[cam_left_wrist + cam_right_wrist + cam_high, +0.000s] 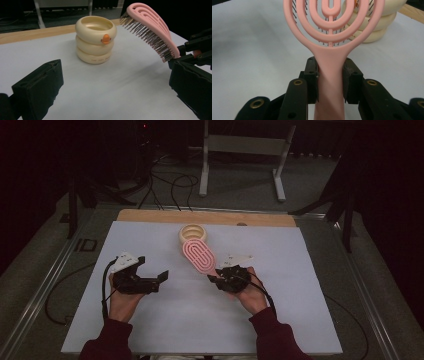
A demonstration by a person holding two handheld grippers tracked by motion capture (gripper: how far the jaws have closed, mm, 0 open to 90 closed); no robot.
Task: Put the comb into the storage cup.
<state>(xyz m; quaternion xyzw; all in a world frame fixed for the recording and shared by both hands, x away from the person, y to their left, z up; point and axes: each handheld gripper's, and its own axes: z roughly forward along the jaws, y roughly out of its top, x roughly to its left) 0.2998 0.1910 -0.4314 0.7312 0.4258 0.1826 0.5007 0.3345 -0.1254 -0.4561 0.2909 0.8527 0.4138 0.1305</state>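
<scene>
A pink vented hairbrush [199, 256] is held off the white mat, bristles down, its head reaching toward a cream ribbed cup [192, 234] with an orange knob. My right gripper [330, 75] is shut on the brush's handle [329, 82], both pads pressed to its sides. In the left gripper view the brush [150, 27] hangs at the upper right, close to the cup [95, 40] and a little above its rim. My left gripper [150, 270] sits to the left over the mat, open with nothing between its jaws, and points toward the cup.
A white mat [150, 320] covers most of the table, with a wooden strip [150, 215] along its far edge. Metal rails [45, 285] run down both sides. Beyond the table stand a white frame [240, 150] and loose cables [170, 185] on the floor.
</scene>
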